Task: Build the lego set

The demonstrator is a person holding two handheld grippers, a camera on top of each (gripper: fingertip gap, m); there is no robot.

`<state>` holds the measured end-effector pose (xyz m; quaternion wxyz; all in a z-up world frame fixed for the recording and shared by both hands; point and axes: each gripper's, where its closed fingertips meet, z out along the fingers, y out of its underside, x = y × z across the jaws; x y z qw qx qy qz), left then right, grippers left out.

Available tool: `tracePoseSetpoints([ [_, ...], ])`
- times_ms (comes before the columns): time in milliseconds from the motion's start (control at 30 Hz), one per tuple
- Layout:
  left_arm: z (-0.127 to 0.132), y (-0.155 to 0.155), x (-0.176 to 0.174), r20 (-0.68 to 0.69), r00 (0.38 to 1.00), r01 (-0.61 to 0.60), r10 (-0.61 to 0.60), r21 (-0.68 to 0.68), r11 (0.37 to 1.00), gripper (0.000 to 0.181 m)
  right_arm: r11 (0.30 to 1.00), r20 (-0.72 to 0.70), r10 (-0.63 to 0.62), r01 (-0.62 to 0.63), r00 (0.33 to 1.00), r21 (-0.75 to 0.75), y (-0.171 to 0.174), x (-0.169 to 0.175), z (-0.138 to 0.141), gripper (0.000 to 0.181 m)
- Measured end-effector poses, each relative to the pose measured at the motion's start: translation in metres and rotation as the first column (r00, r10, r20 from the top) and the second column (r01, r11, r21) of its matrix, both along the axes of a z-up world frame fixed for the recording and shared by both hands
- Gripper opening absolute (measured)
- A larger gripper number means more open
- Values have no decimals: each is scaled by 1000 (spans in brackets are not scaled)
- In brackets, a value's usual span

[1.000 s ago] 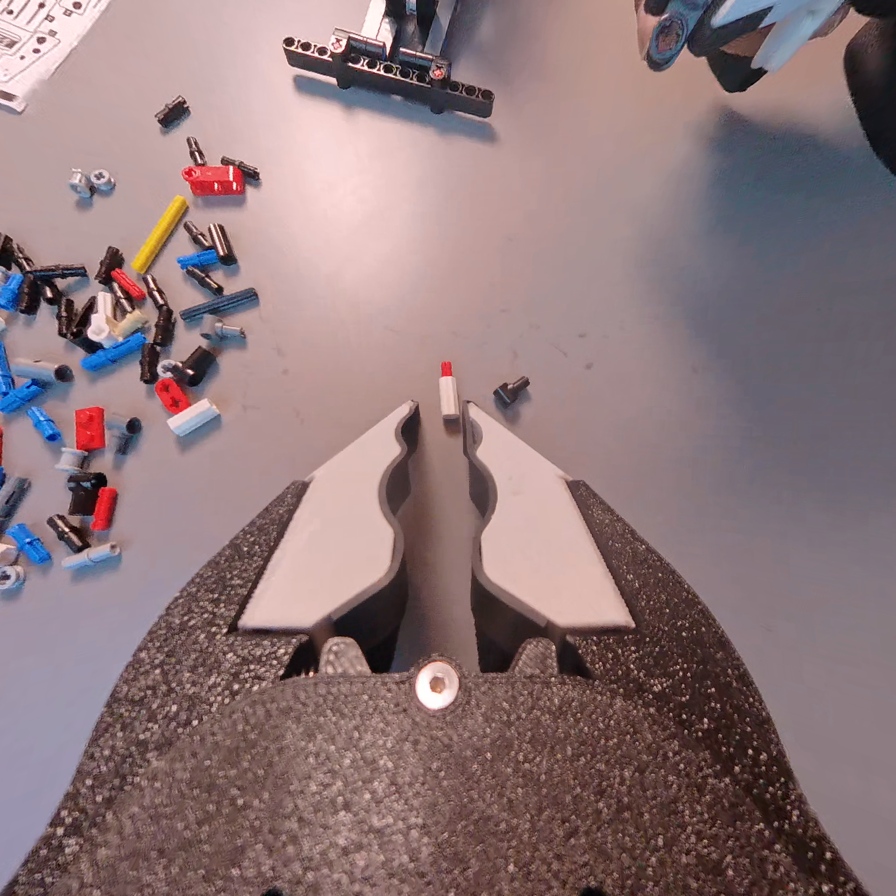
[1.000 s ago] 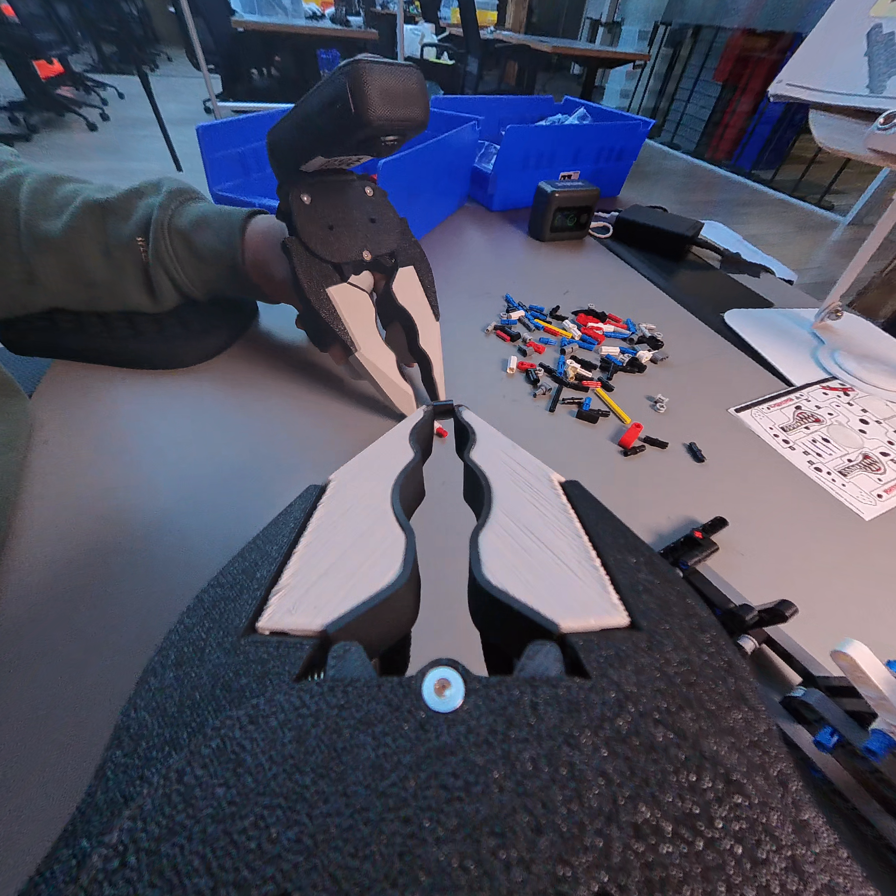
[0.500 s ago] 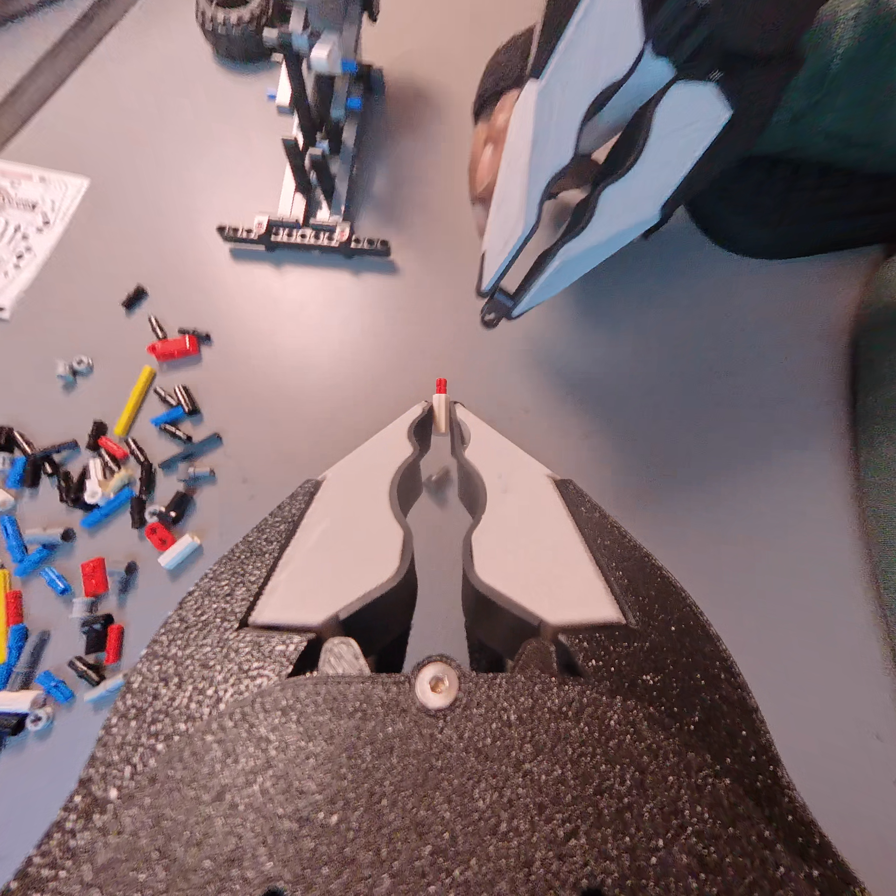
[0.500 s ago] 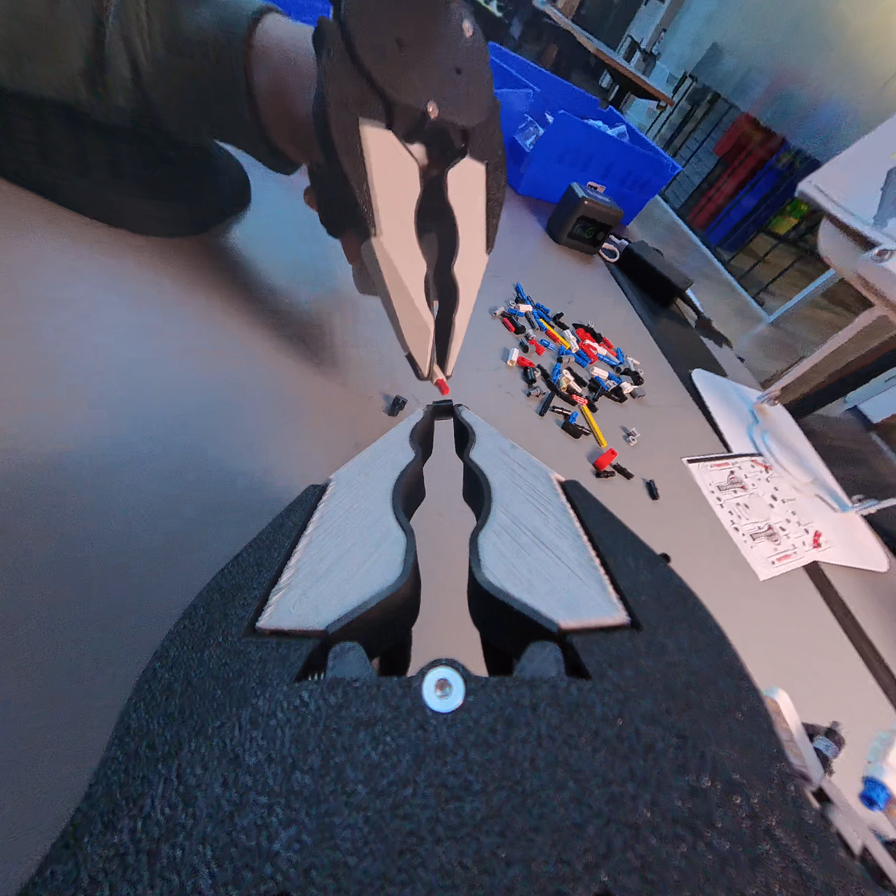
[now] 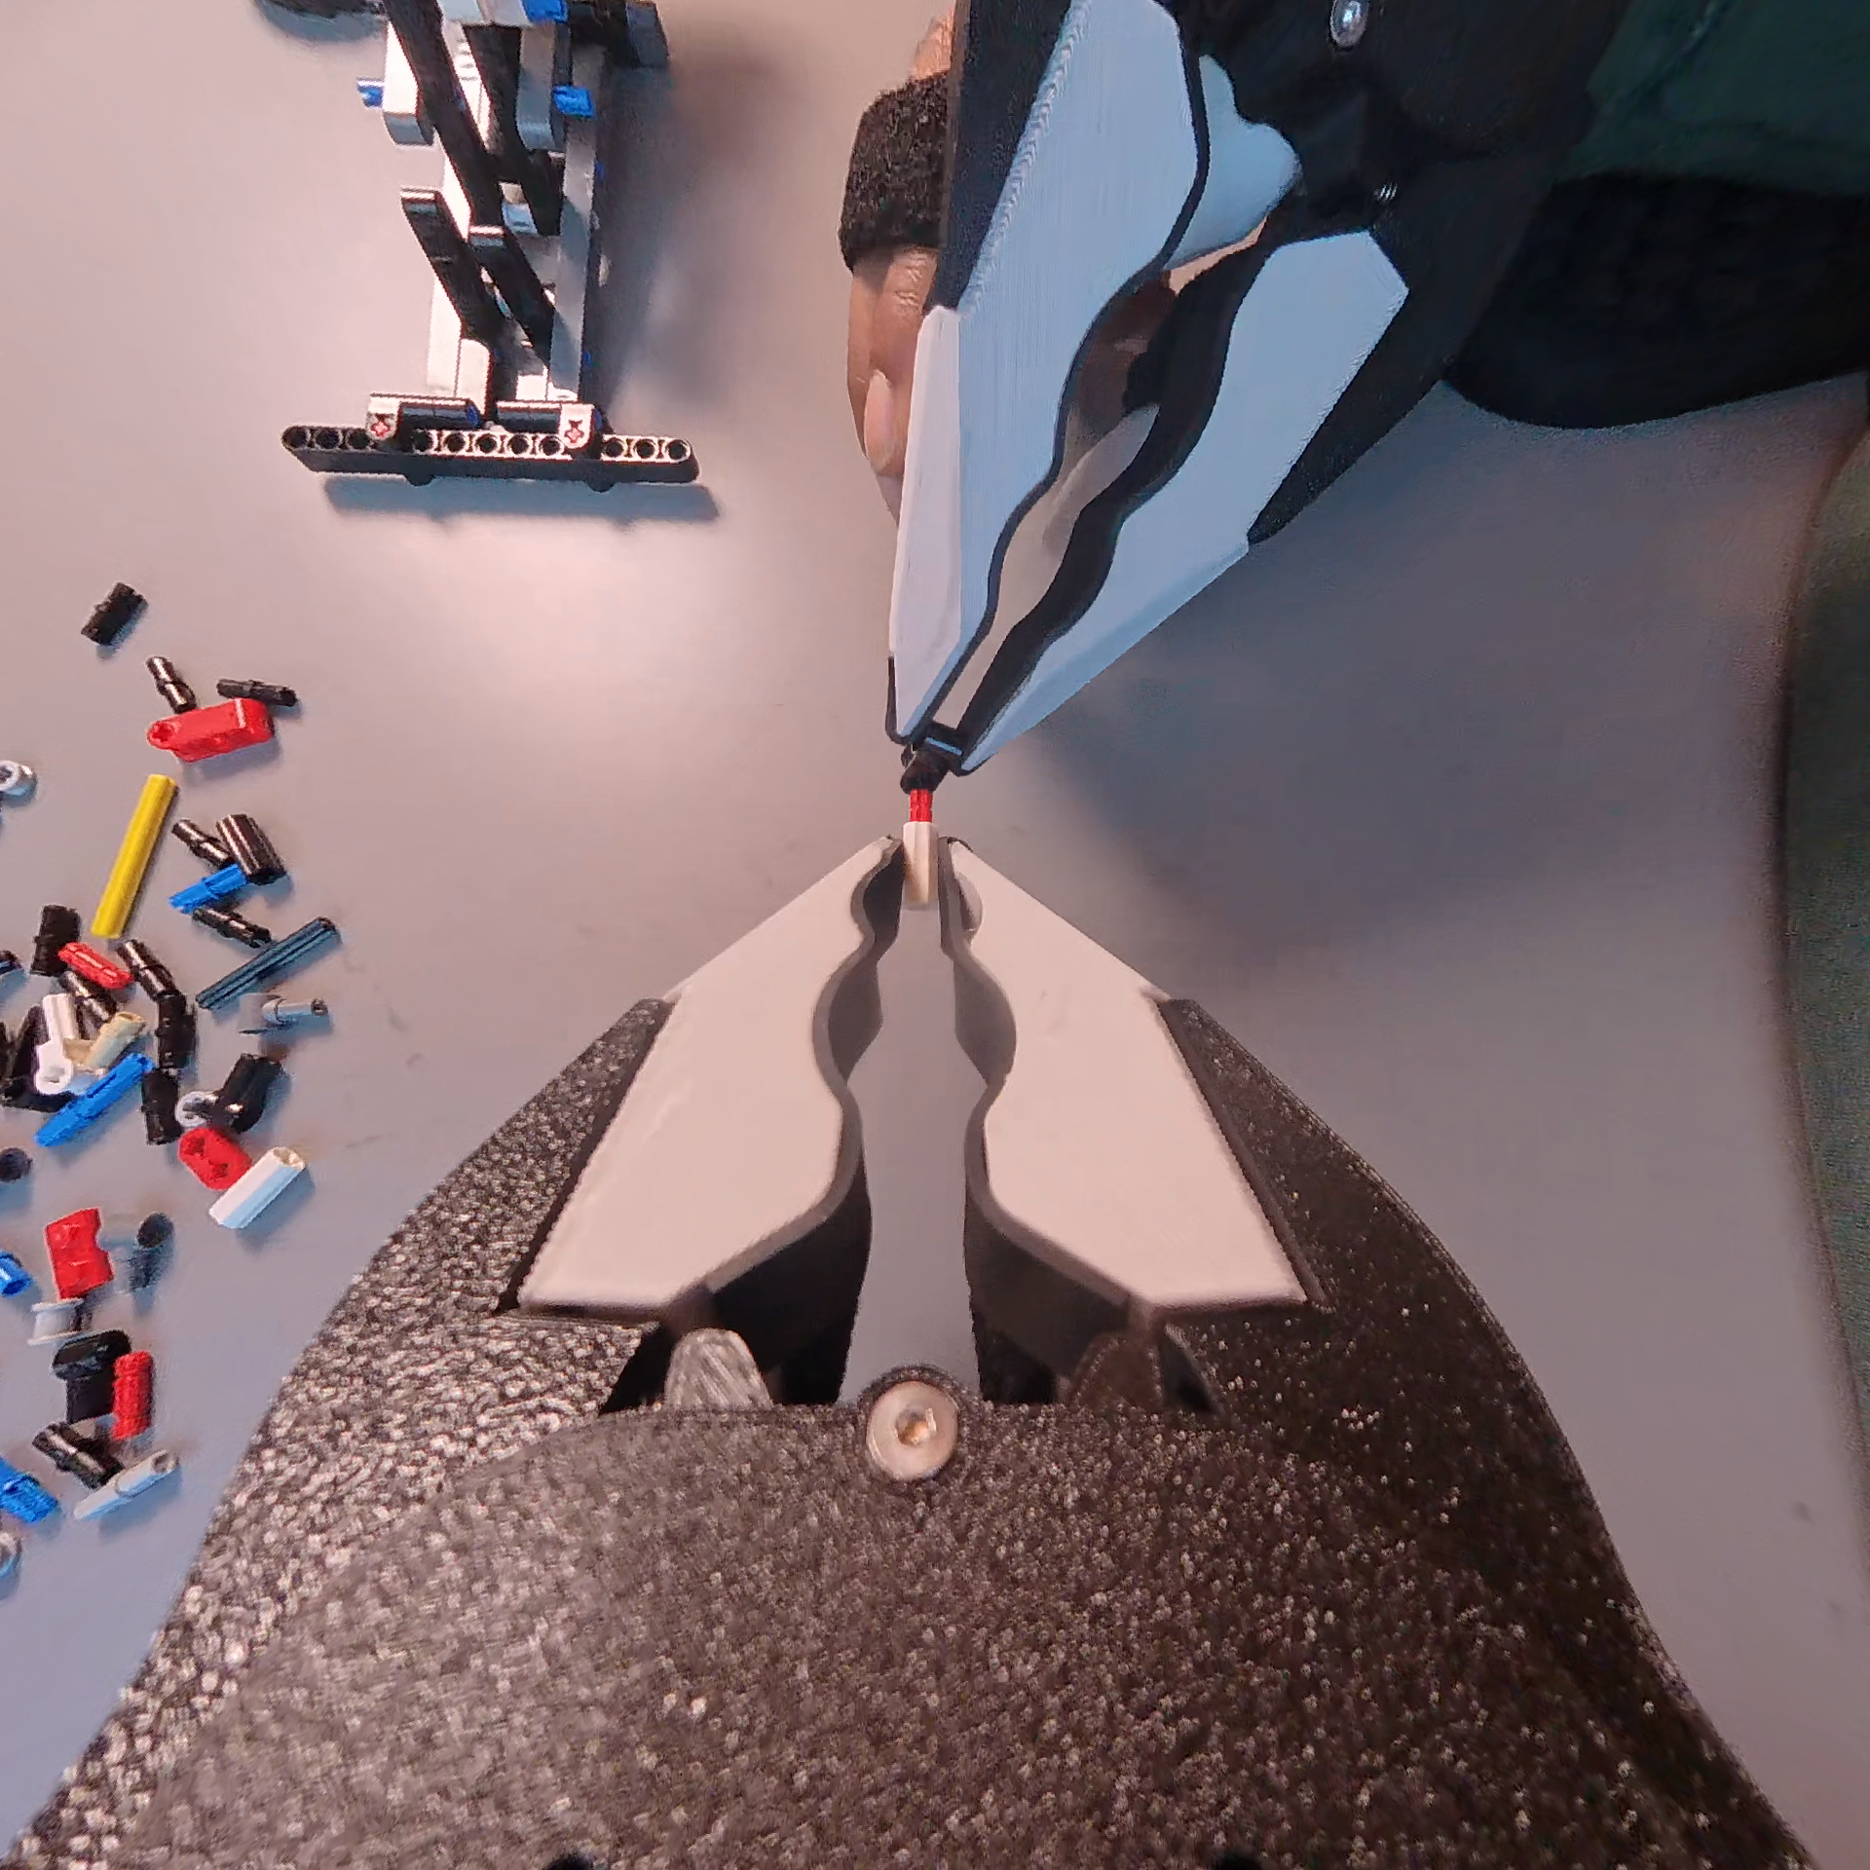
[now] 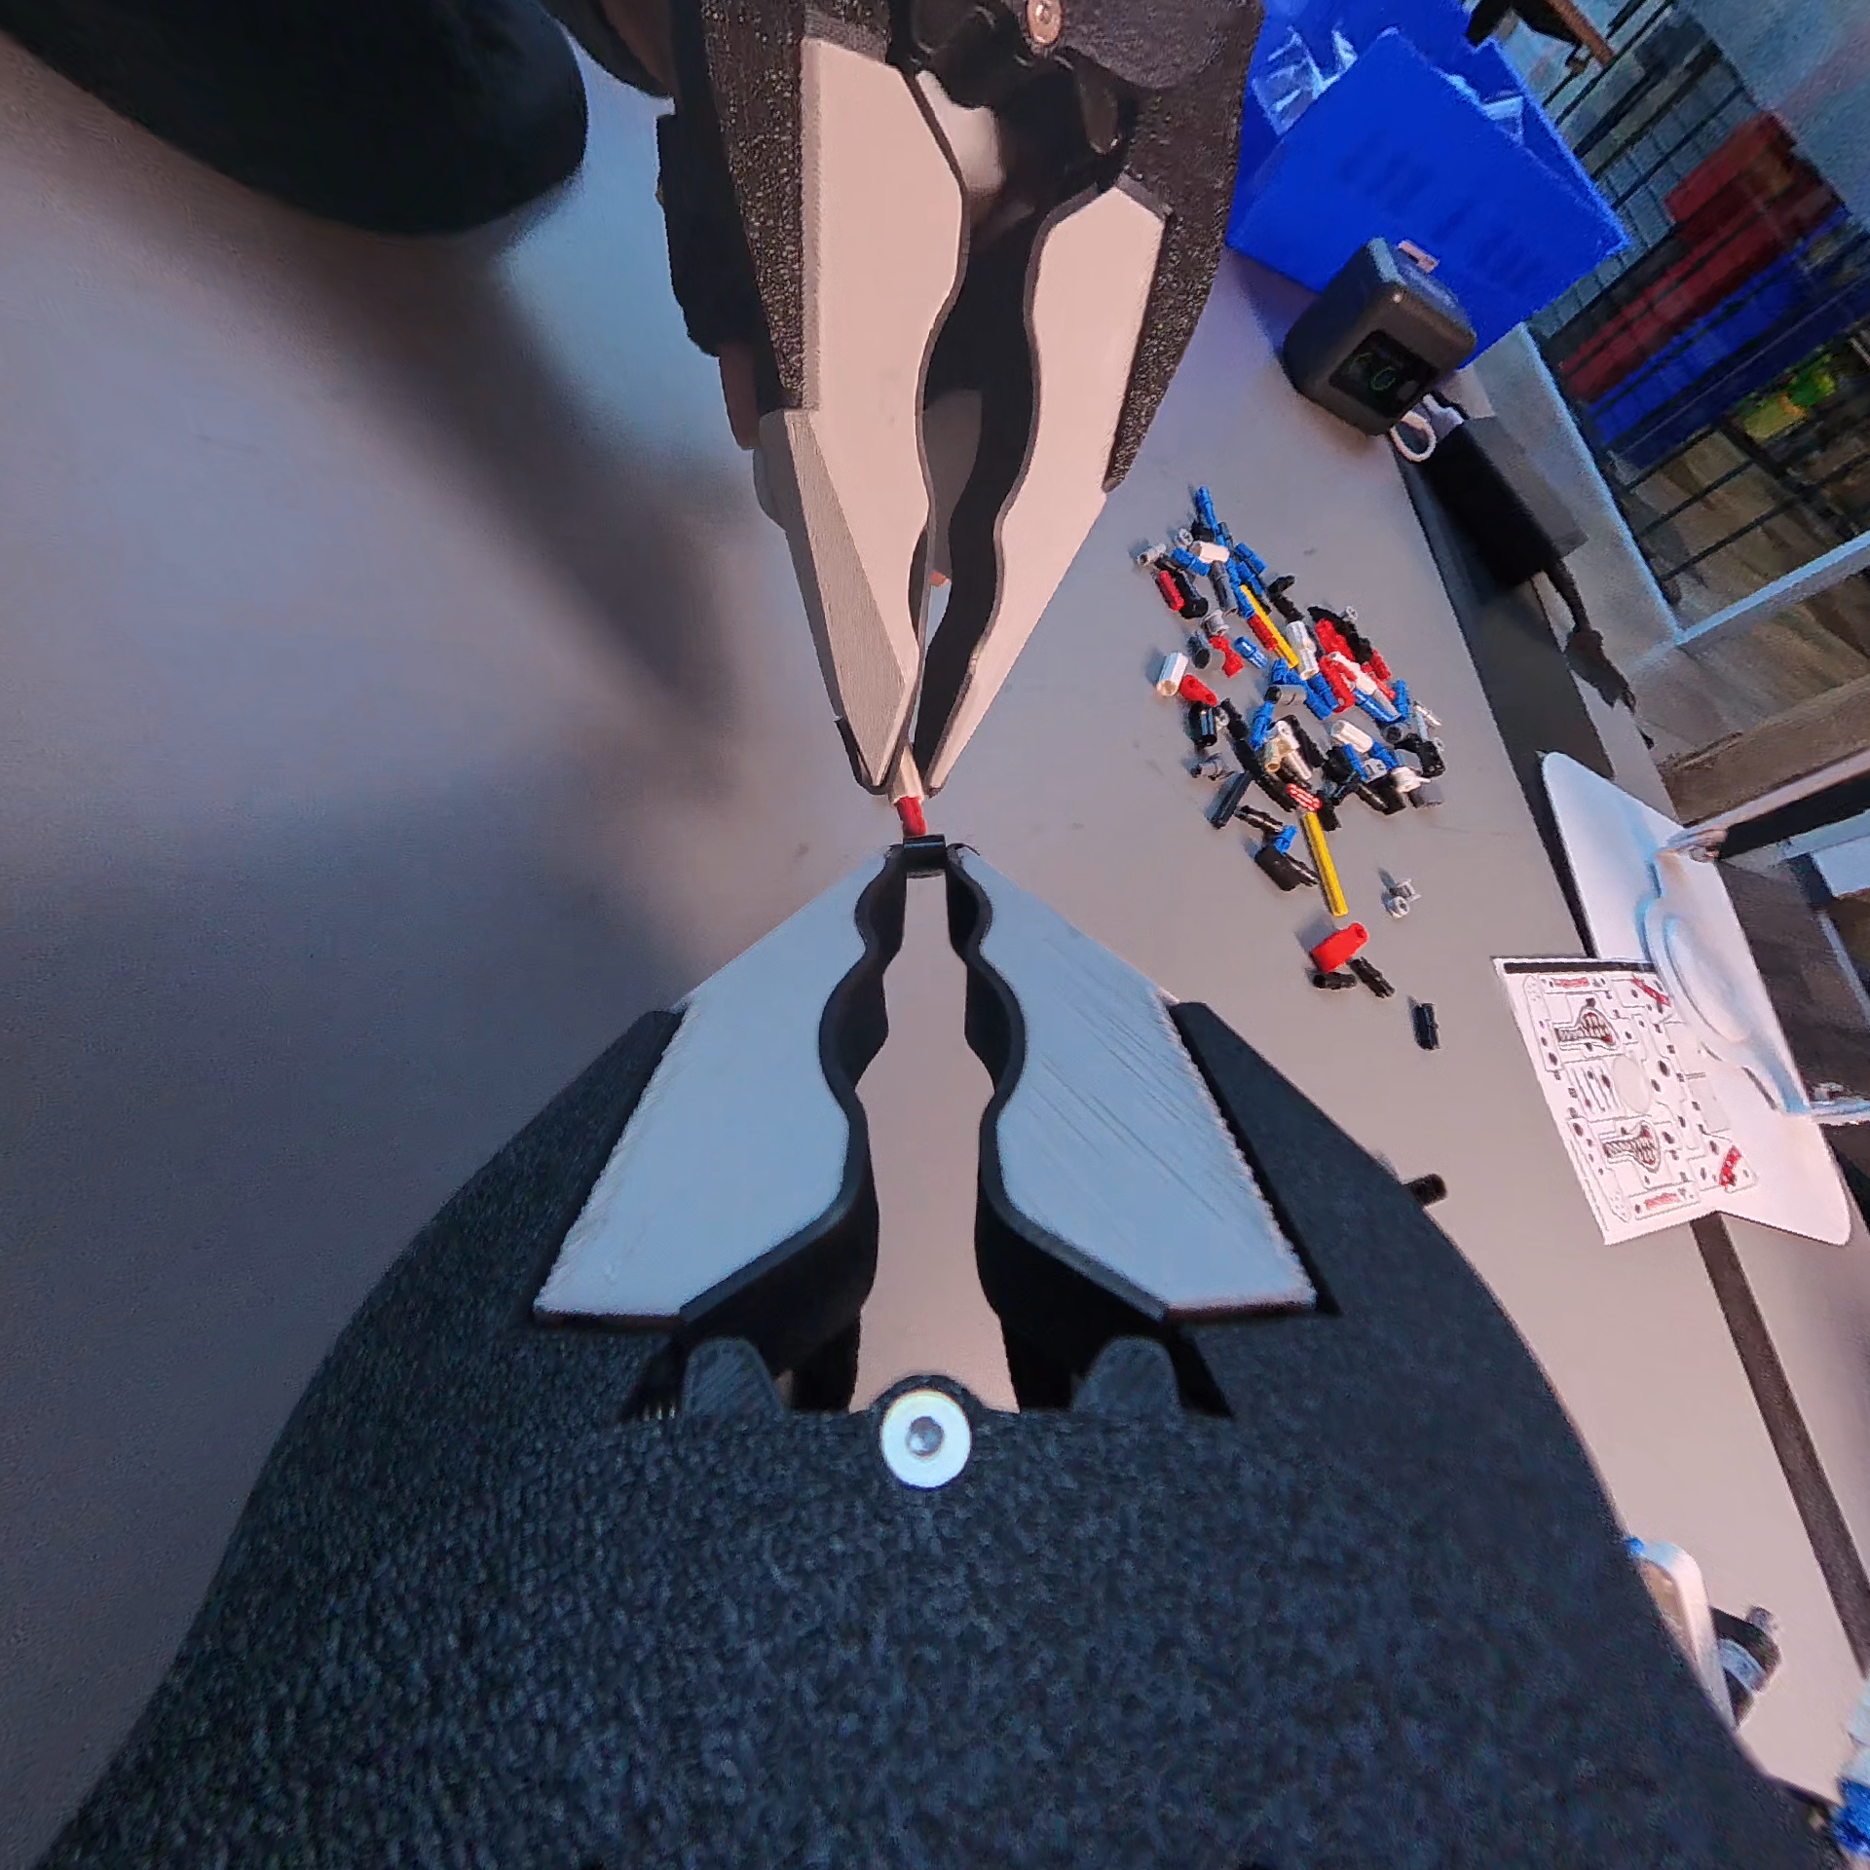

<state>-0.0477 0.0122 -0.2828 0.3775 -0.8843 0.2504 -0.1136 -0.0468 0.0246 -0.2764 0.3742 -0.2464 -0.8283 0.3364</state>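
Mid-frame, the left gripper pinched a white sleeve with a red axle poking out. The right gripper clamped a small black connector tip-to-tip against it, probably lined up so it'd push straight on. The half-built model sat upper left.

white sleeve with red axle: small off-white tube, a red ribbed stub sticking out of its far end; pinched at the left gripper tips, raised off the grey table.
black connector: tiny dark piece clamped at the right gripper tips, meeting the red stub end to end.
loose pieces: blue, black, red, white and yellow bits scattered on the table.
partial model: black and grey beam frame lying flat.
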Motion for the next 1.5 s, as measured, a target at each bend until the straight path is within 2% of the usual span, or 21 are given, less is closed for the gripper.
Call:
tracePoseSetpoints([
  [233,-7,-4,3,-49,999,13,-14,-20,1000,6,998,22,26,-27,999,48,-7,3,-7,7],
  [367,-11,-10,8,-93,993,76,-77,-19,997,6,994,33,85,-87,996,63,-14,9,-11,7],
  [533,-9,-18,17,-169,968,197,-186,50,979,6,989,102,131,-122,986,-89,-22,18,-9,7],
  [700,-2,-20,23,-224,946,266,-234,123,956,6,951,188,179,-121,966,-284,-25,24,-2,7],
  [800,-1,-19,23,-256,940,266,-224,141,954,6,930,230,190,-99,954,-354,-25,25,0,7],
  [1133,-14,-17,17,-282,943,199,-175,59,978,6,963,296,101,-18,950,-269,-24,19,-10,6],
  [1233,-15,-16,24,-238,954,198,-181,50,979,6,946,326,112,0,939,-324,-30,20,-8,7],
  [1367,-9,-15,27,-138,976,177,-168,58,982,6,950,334,84,26,939,-312,-29,19,-5,7],
  [1500,14,-13,27,40,989,134,-140,130,982,6,869,285,113,44,952,-493,-24,19,22,7],
])
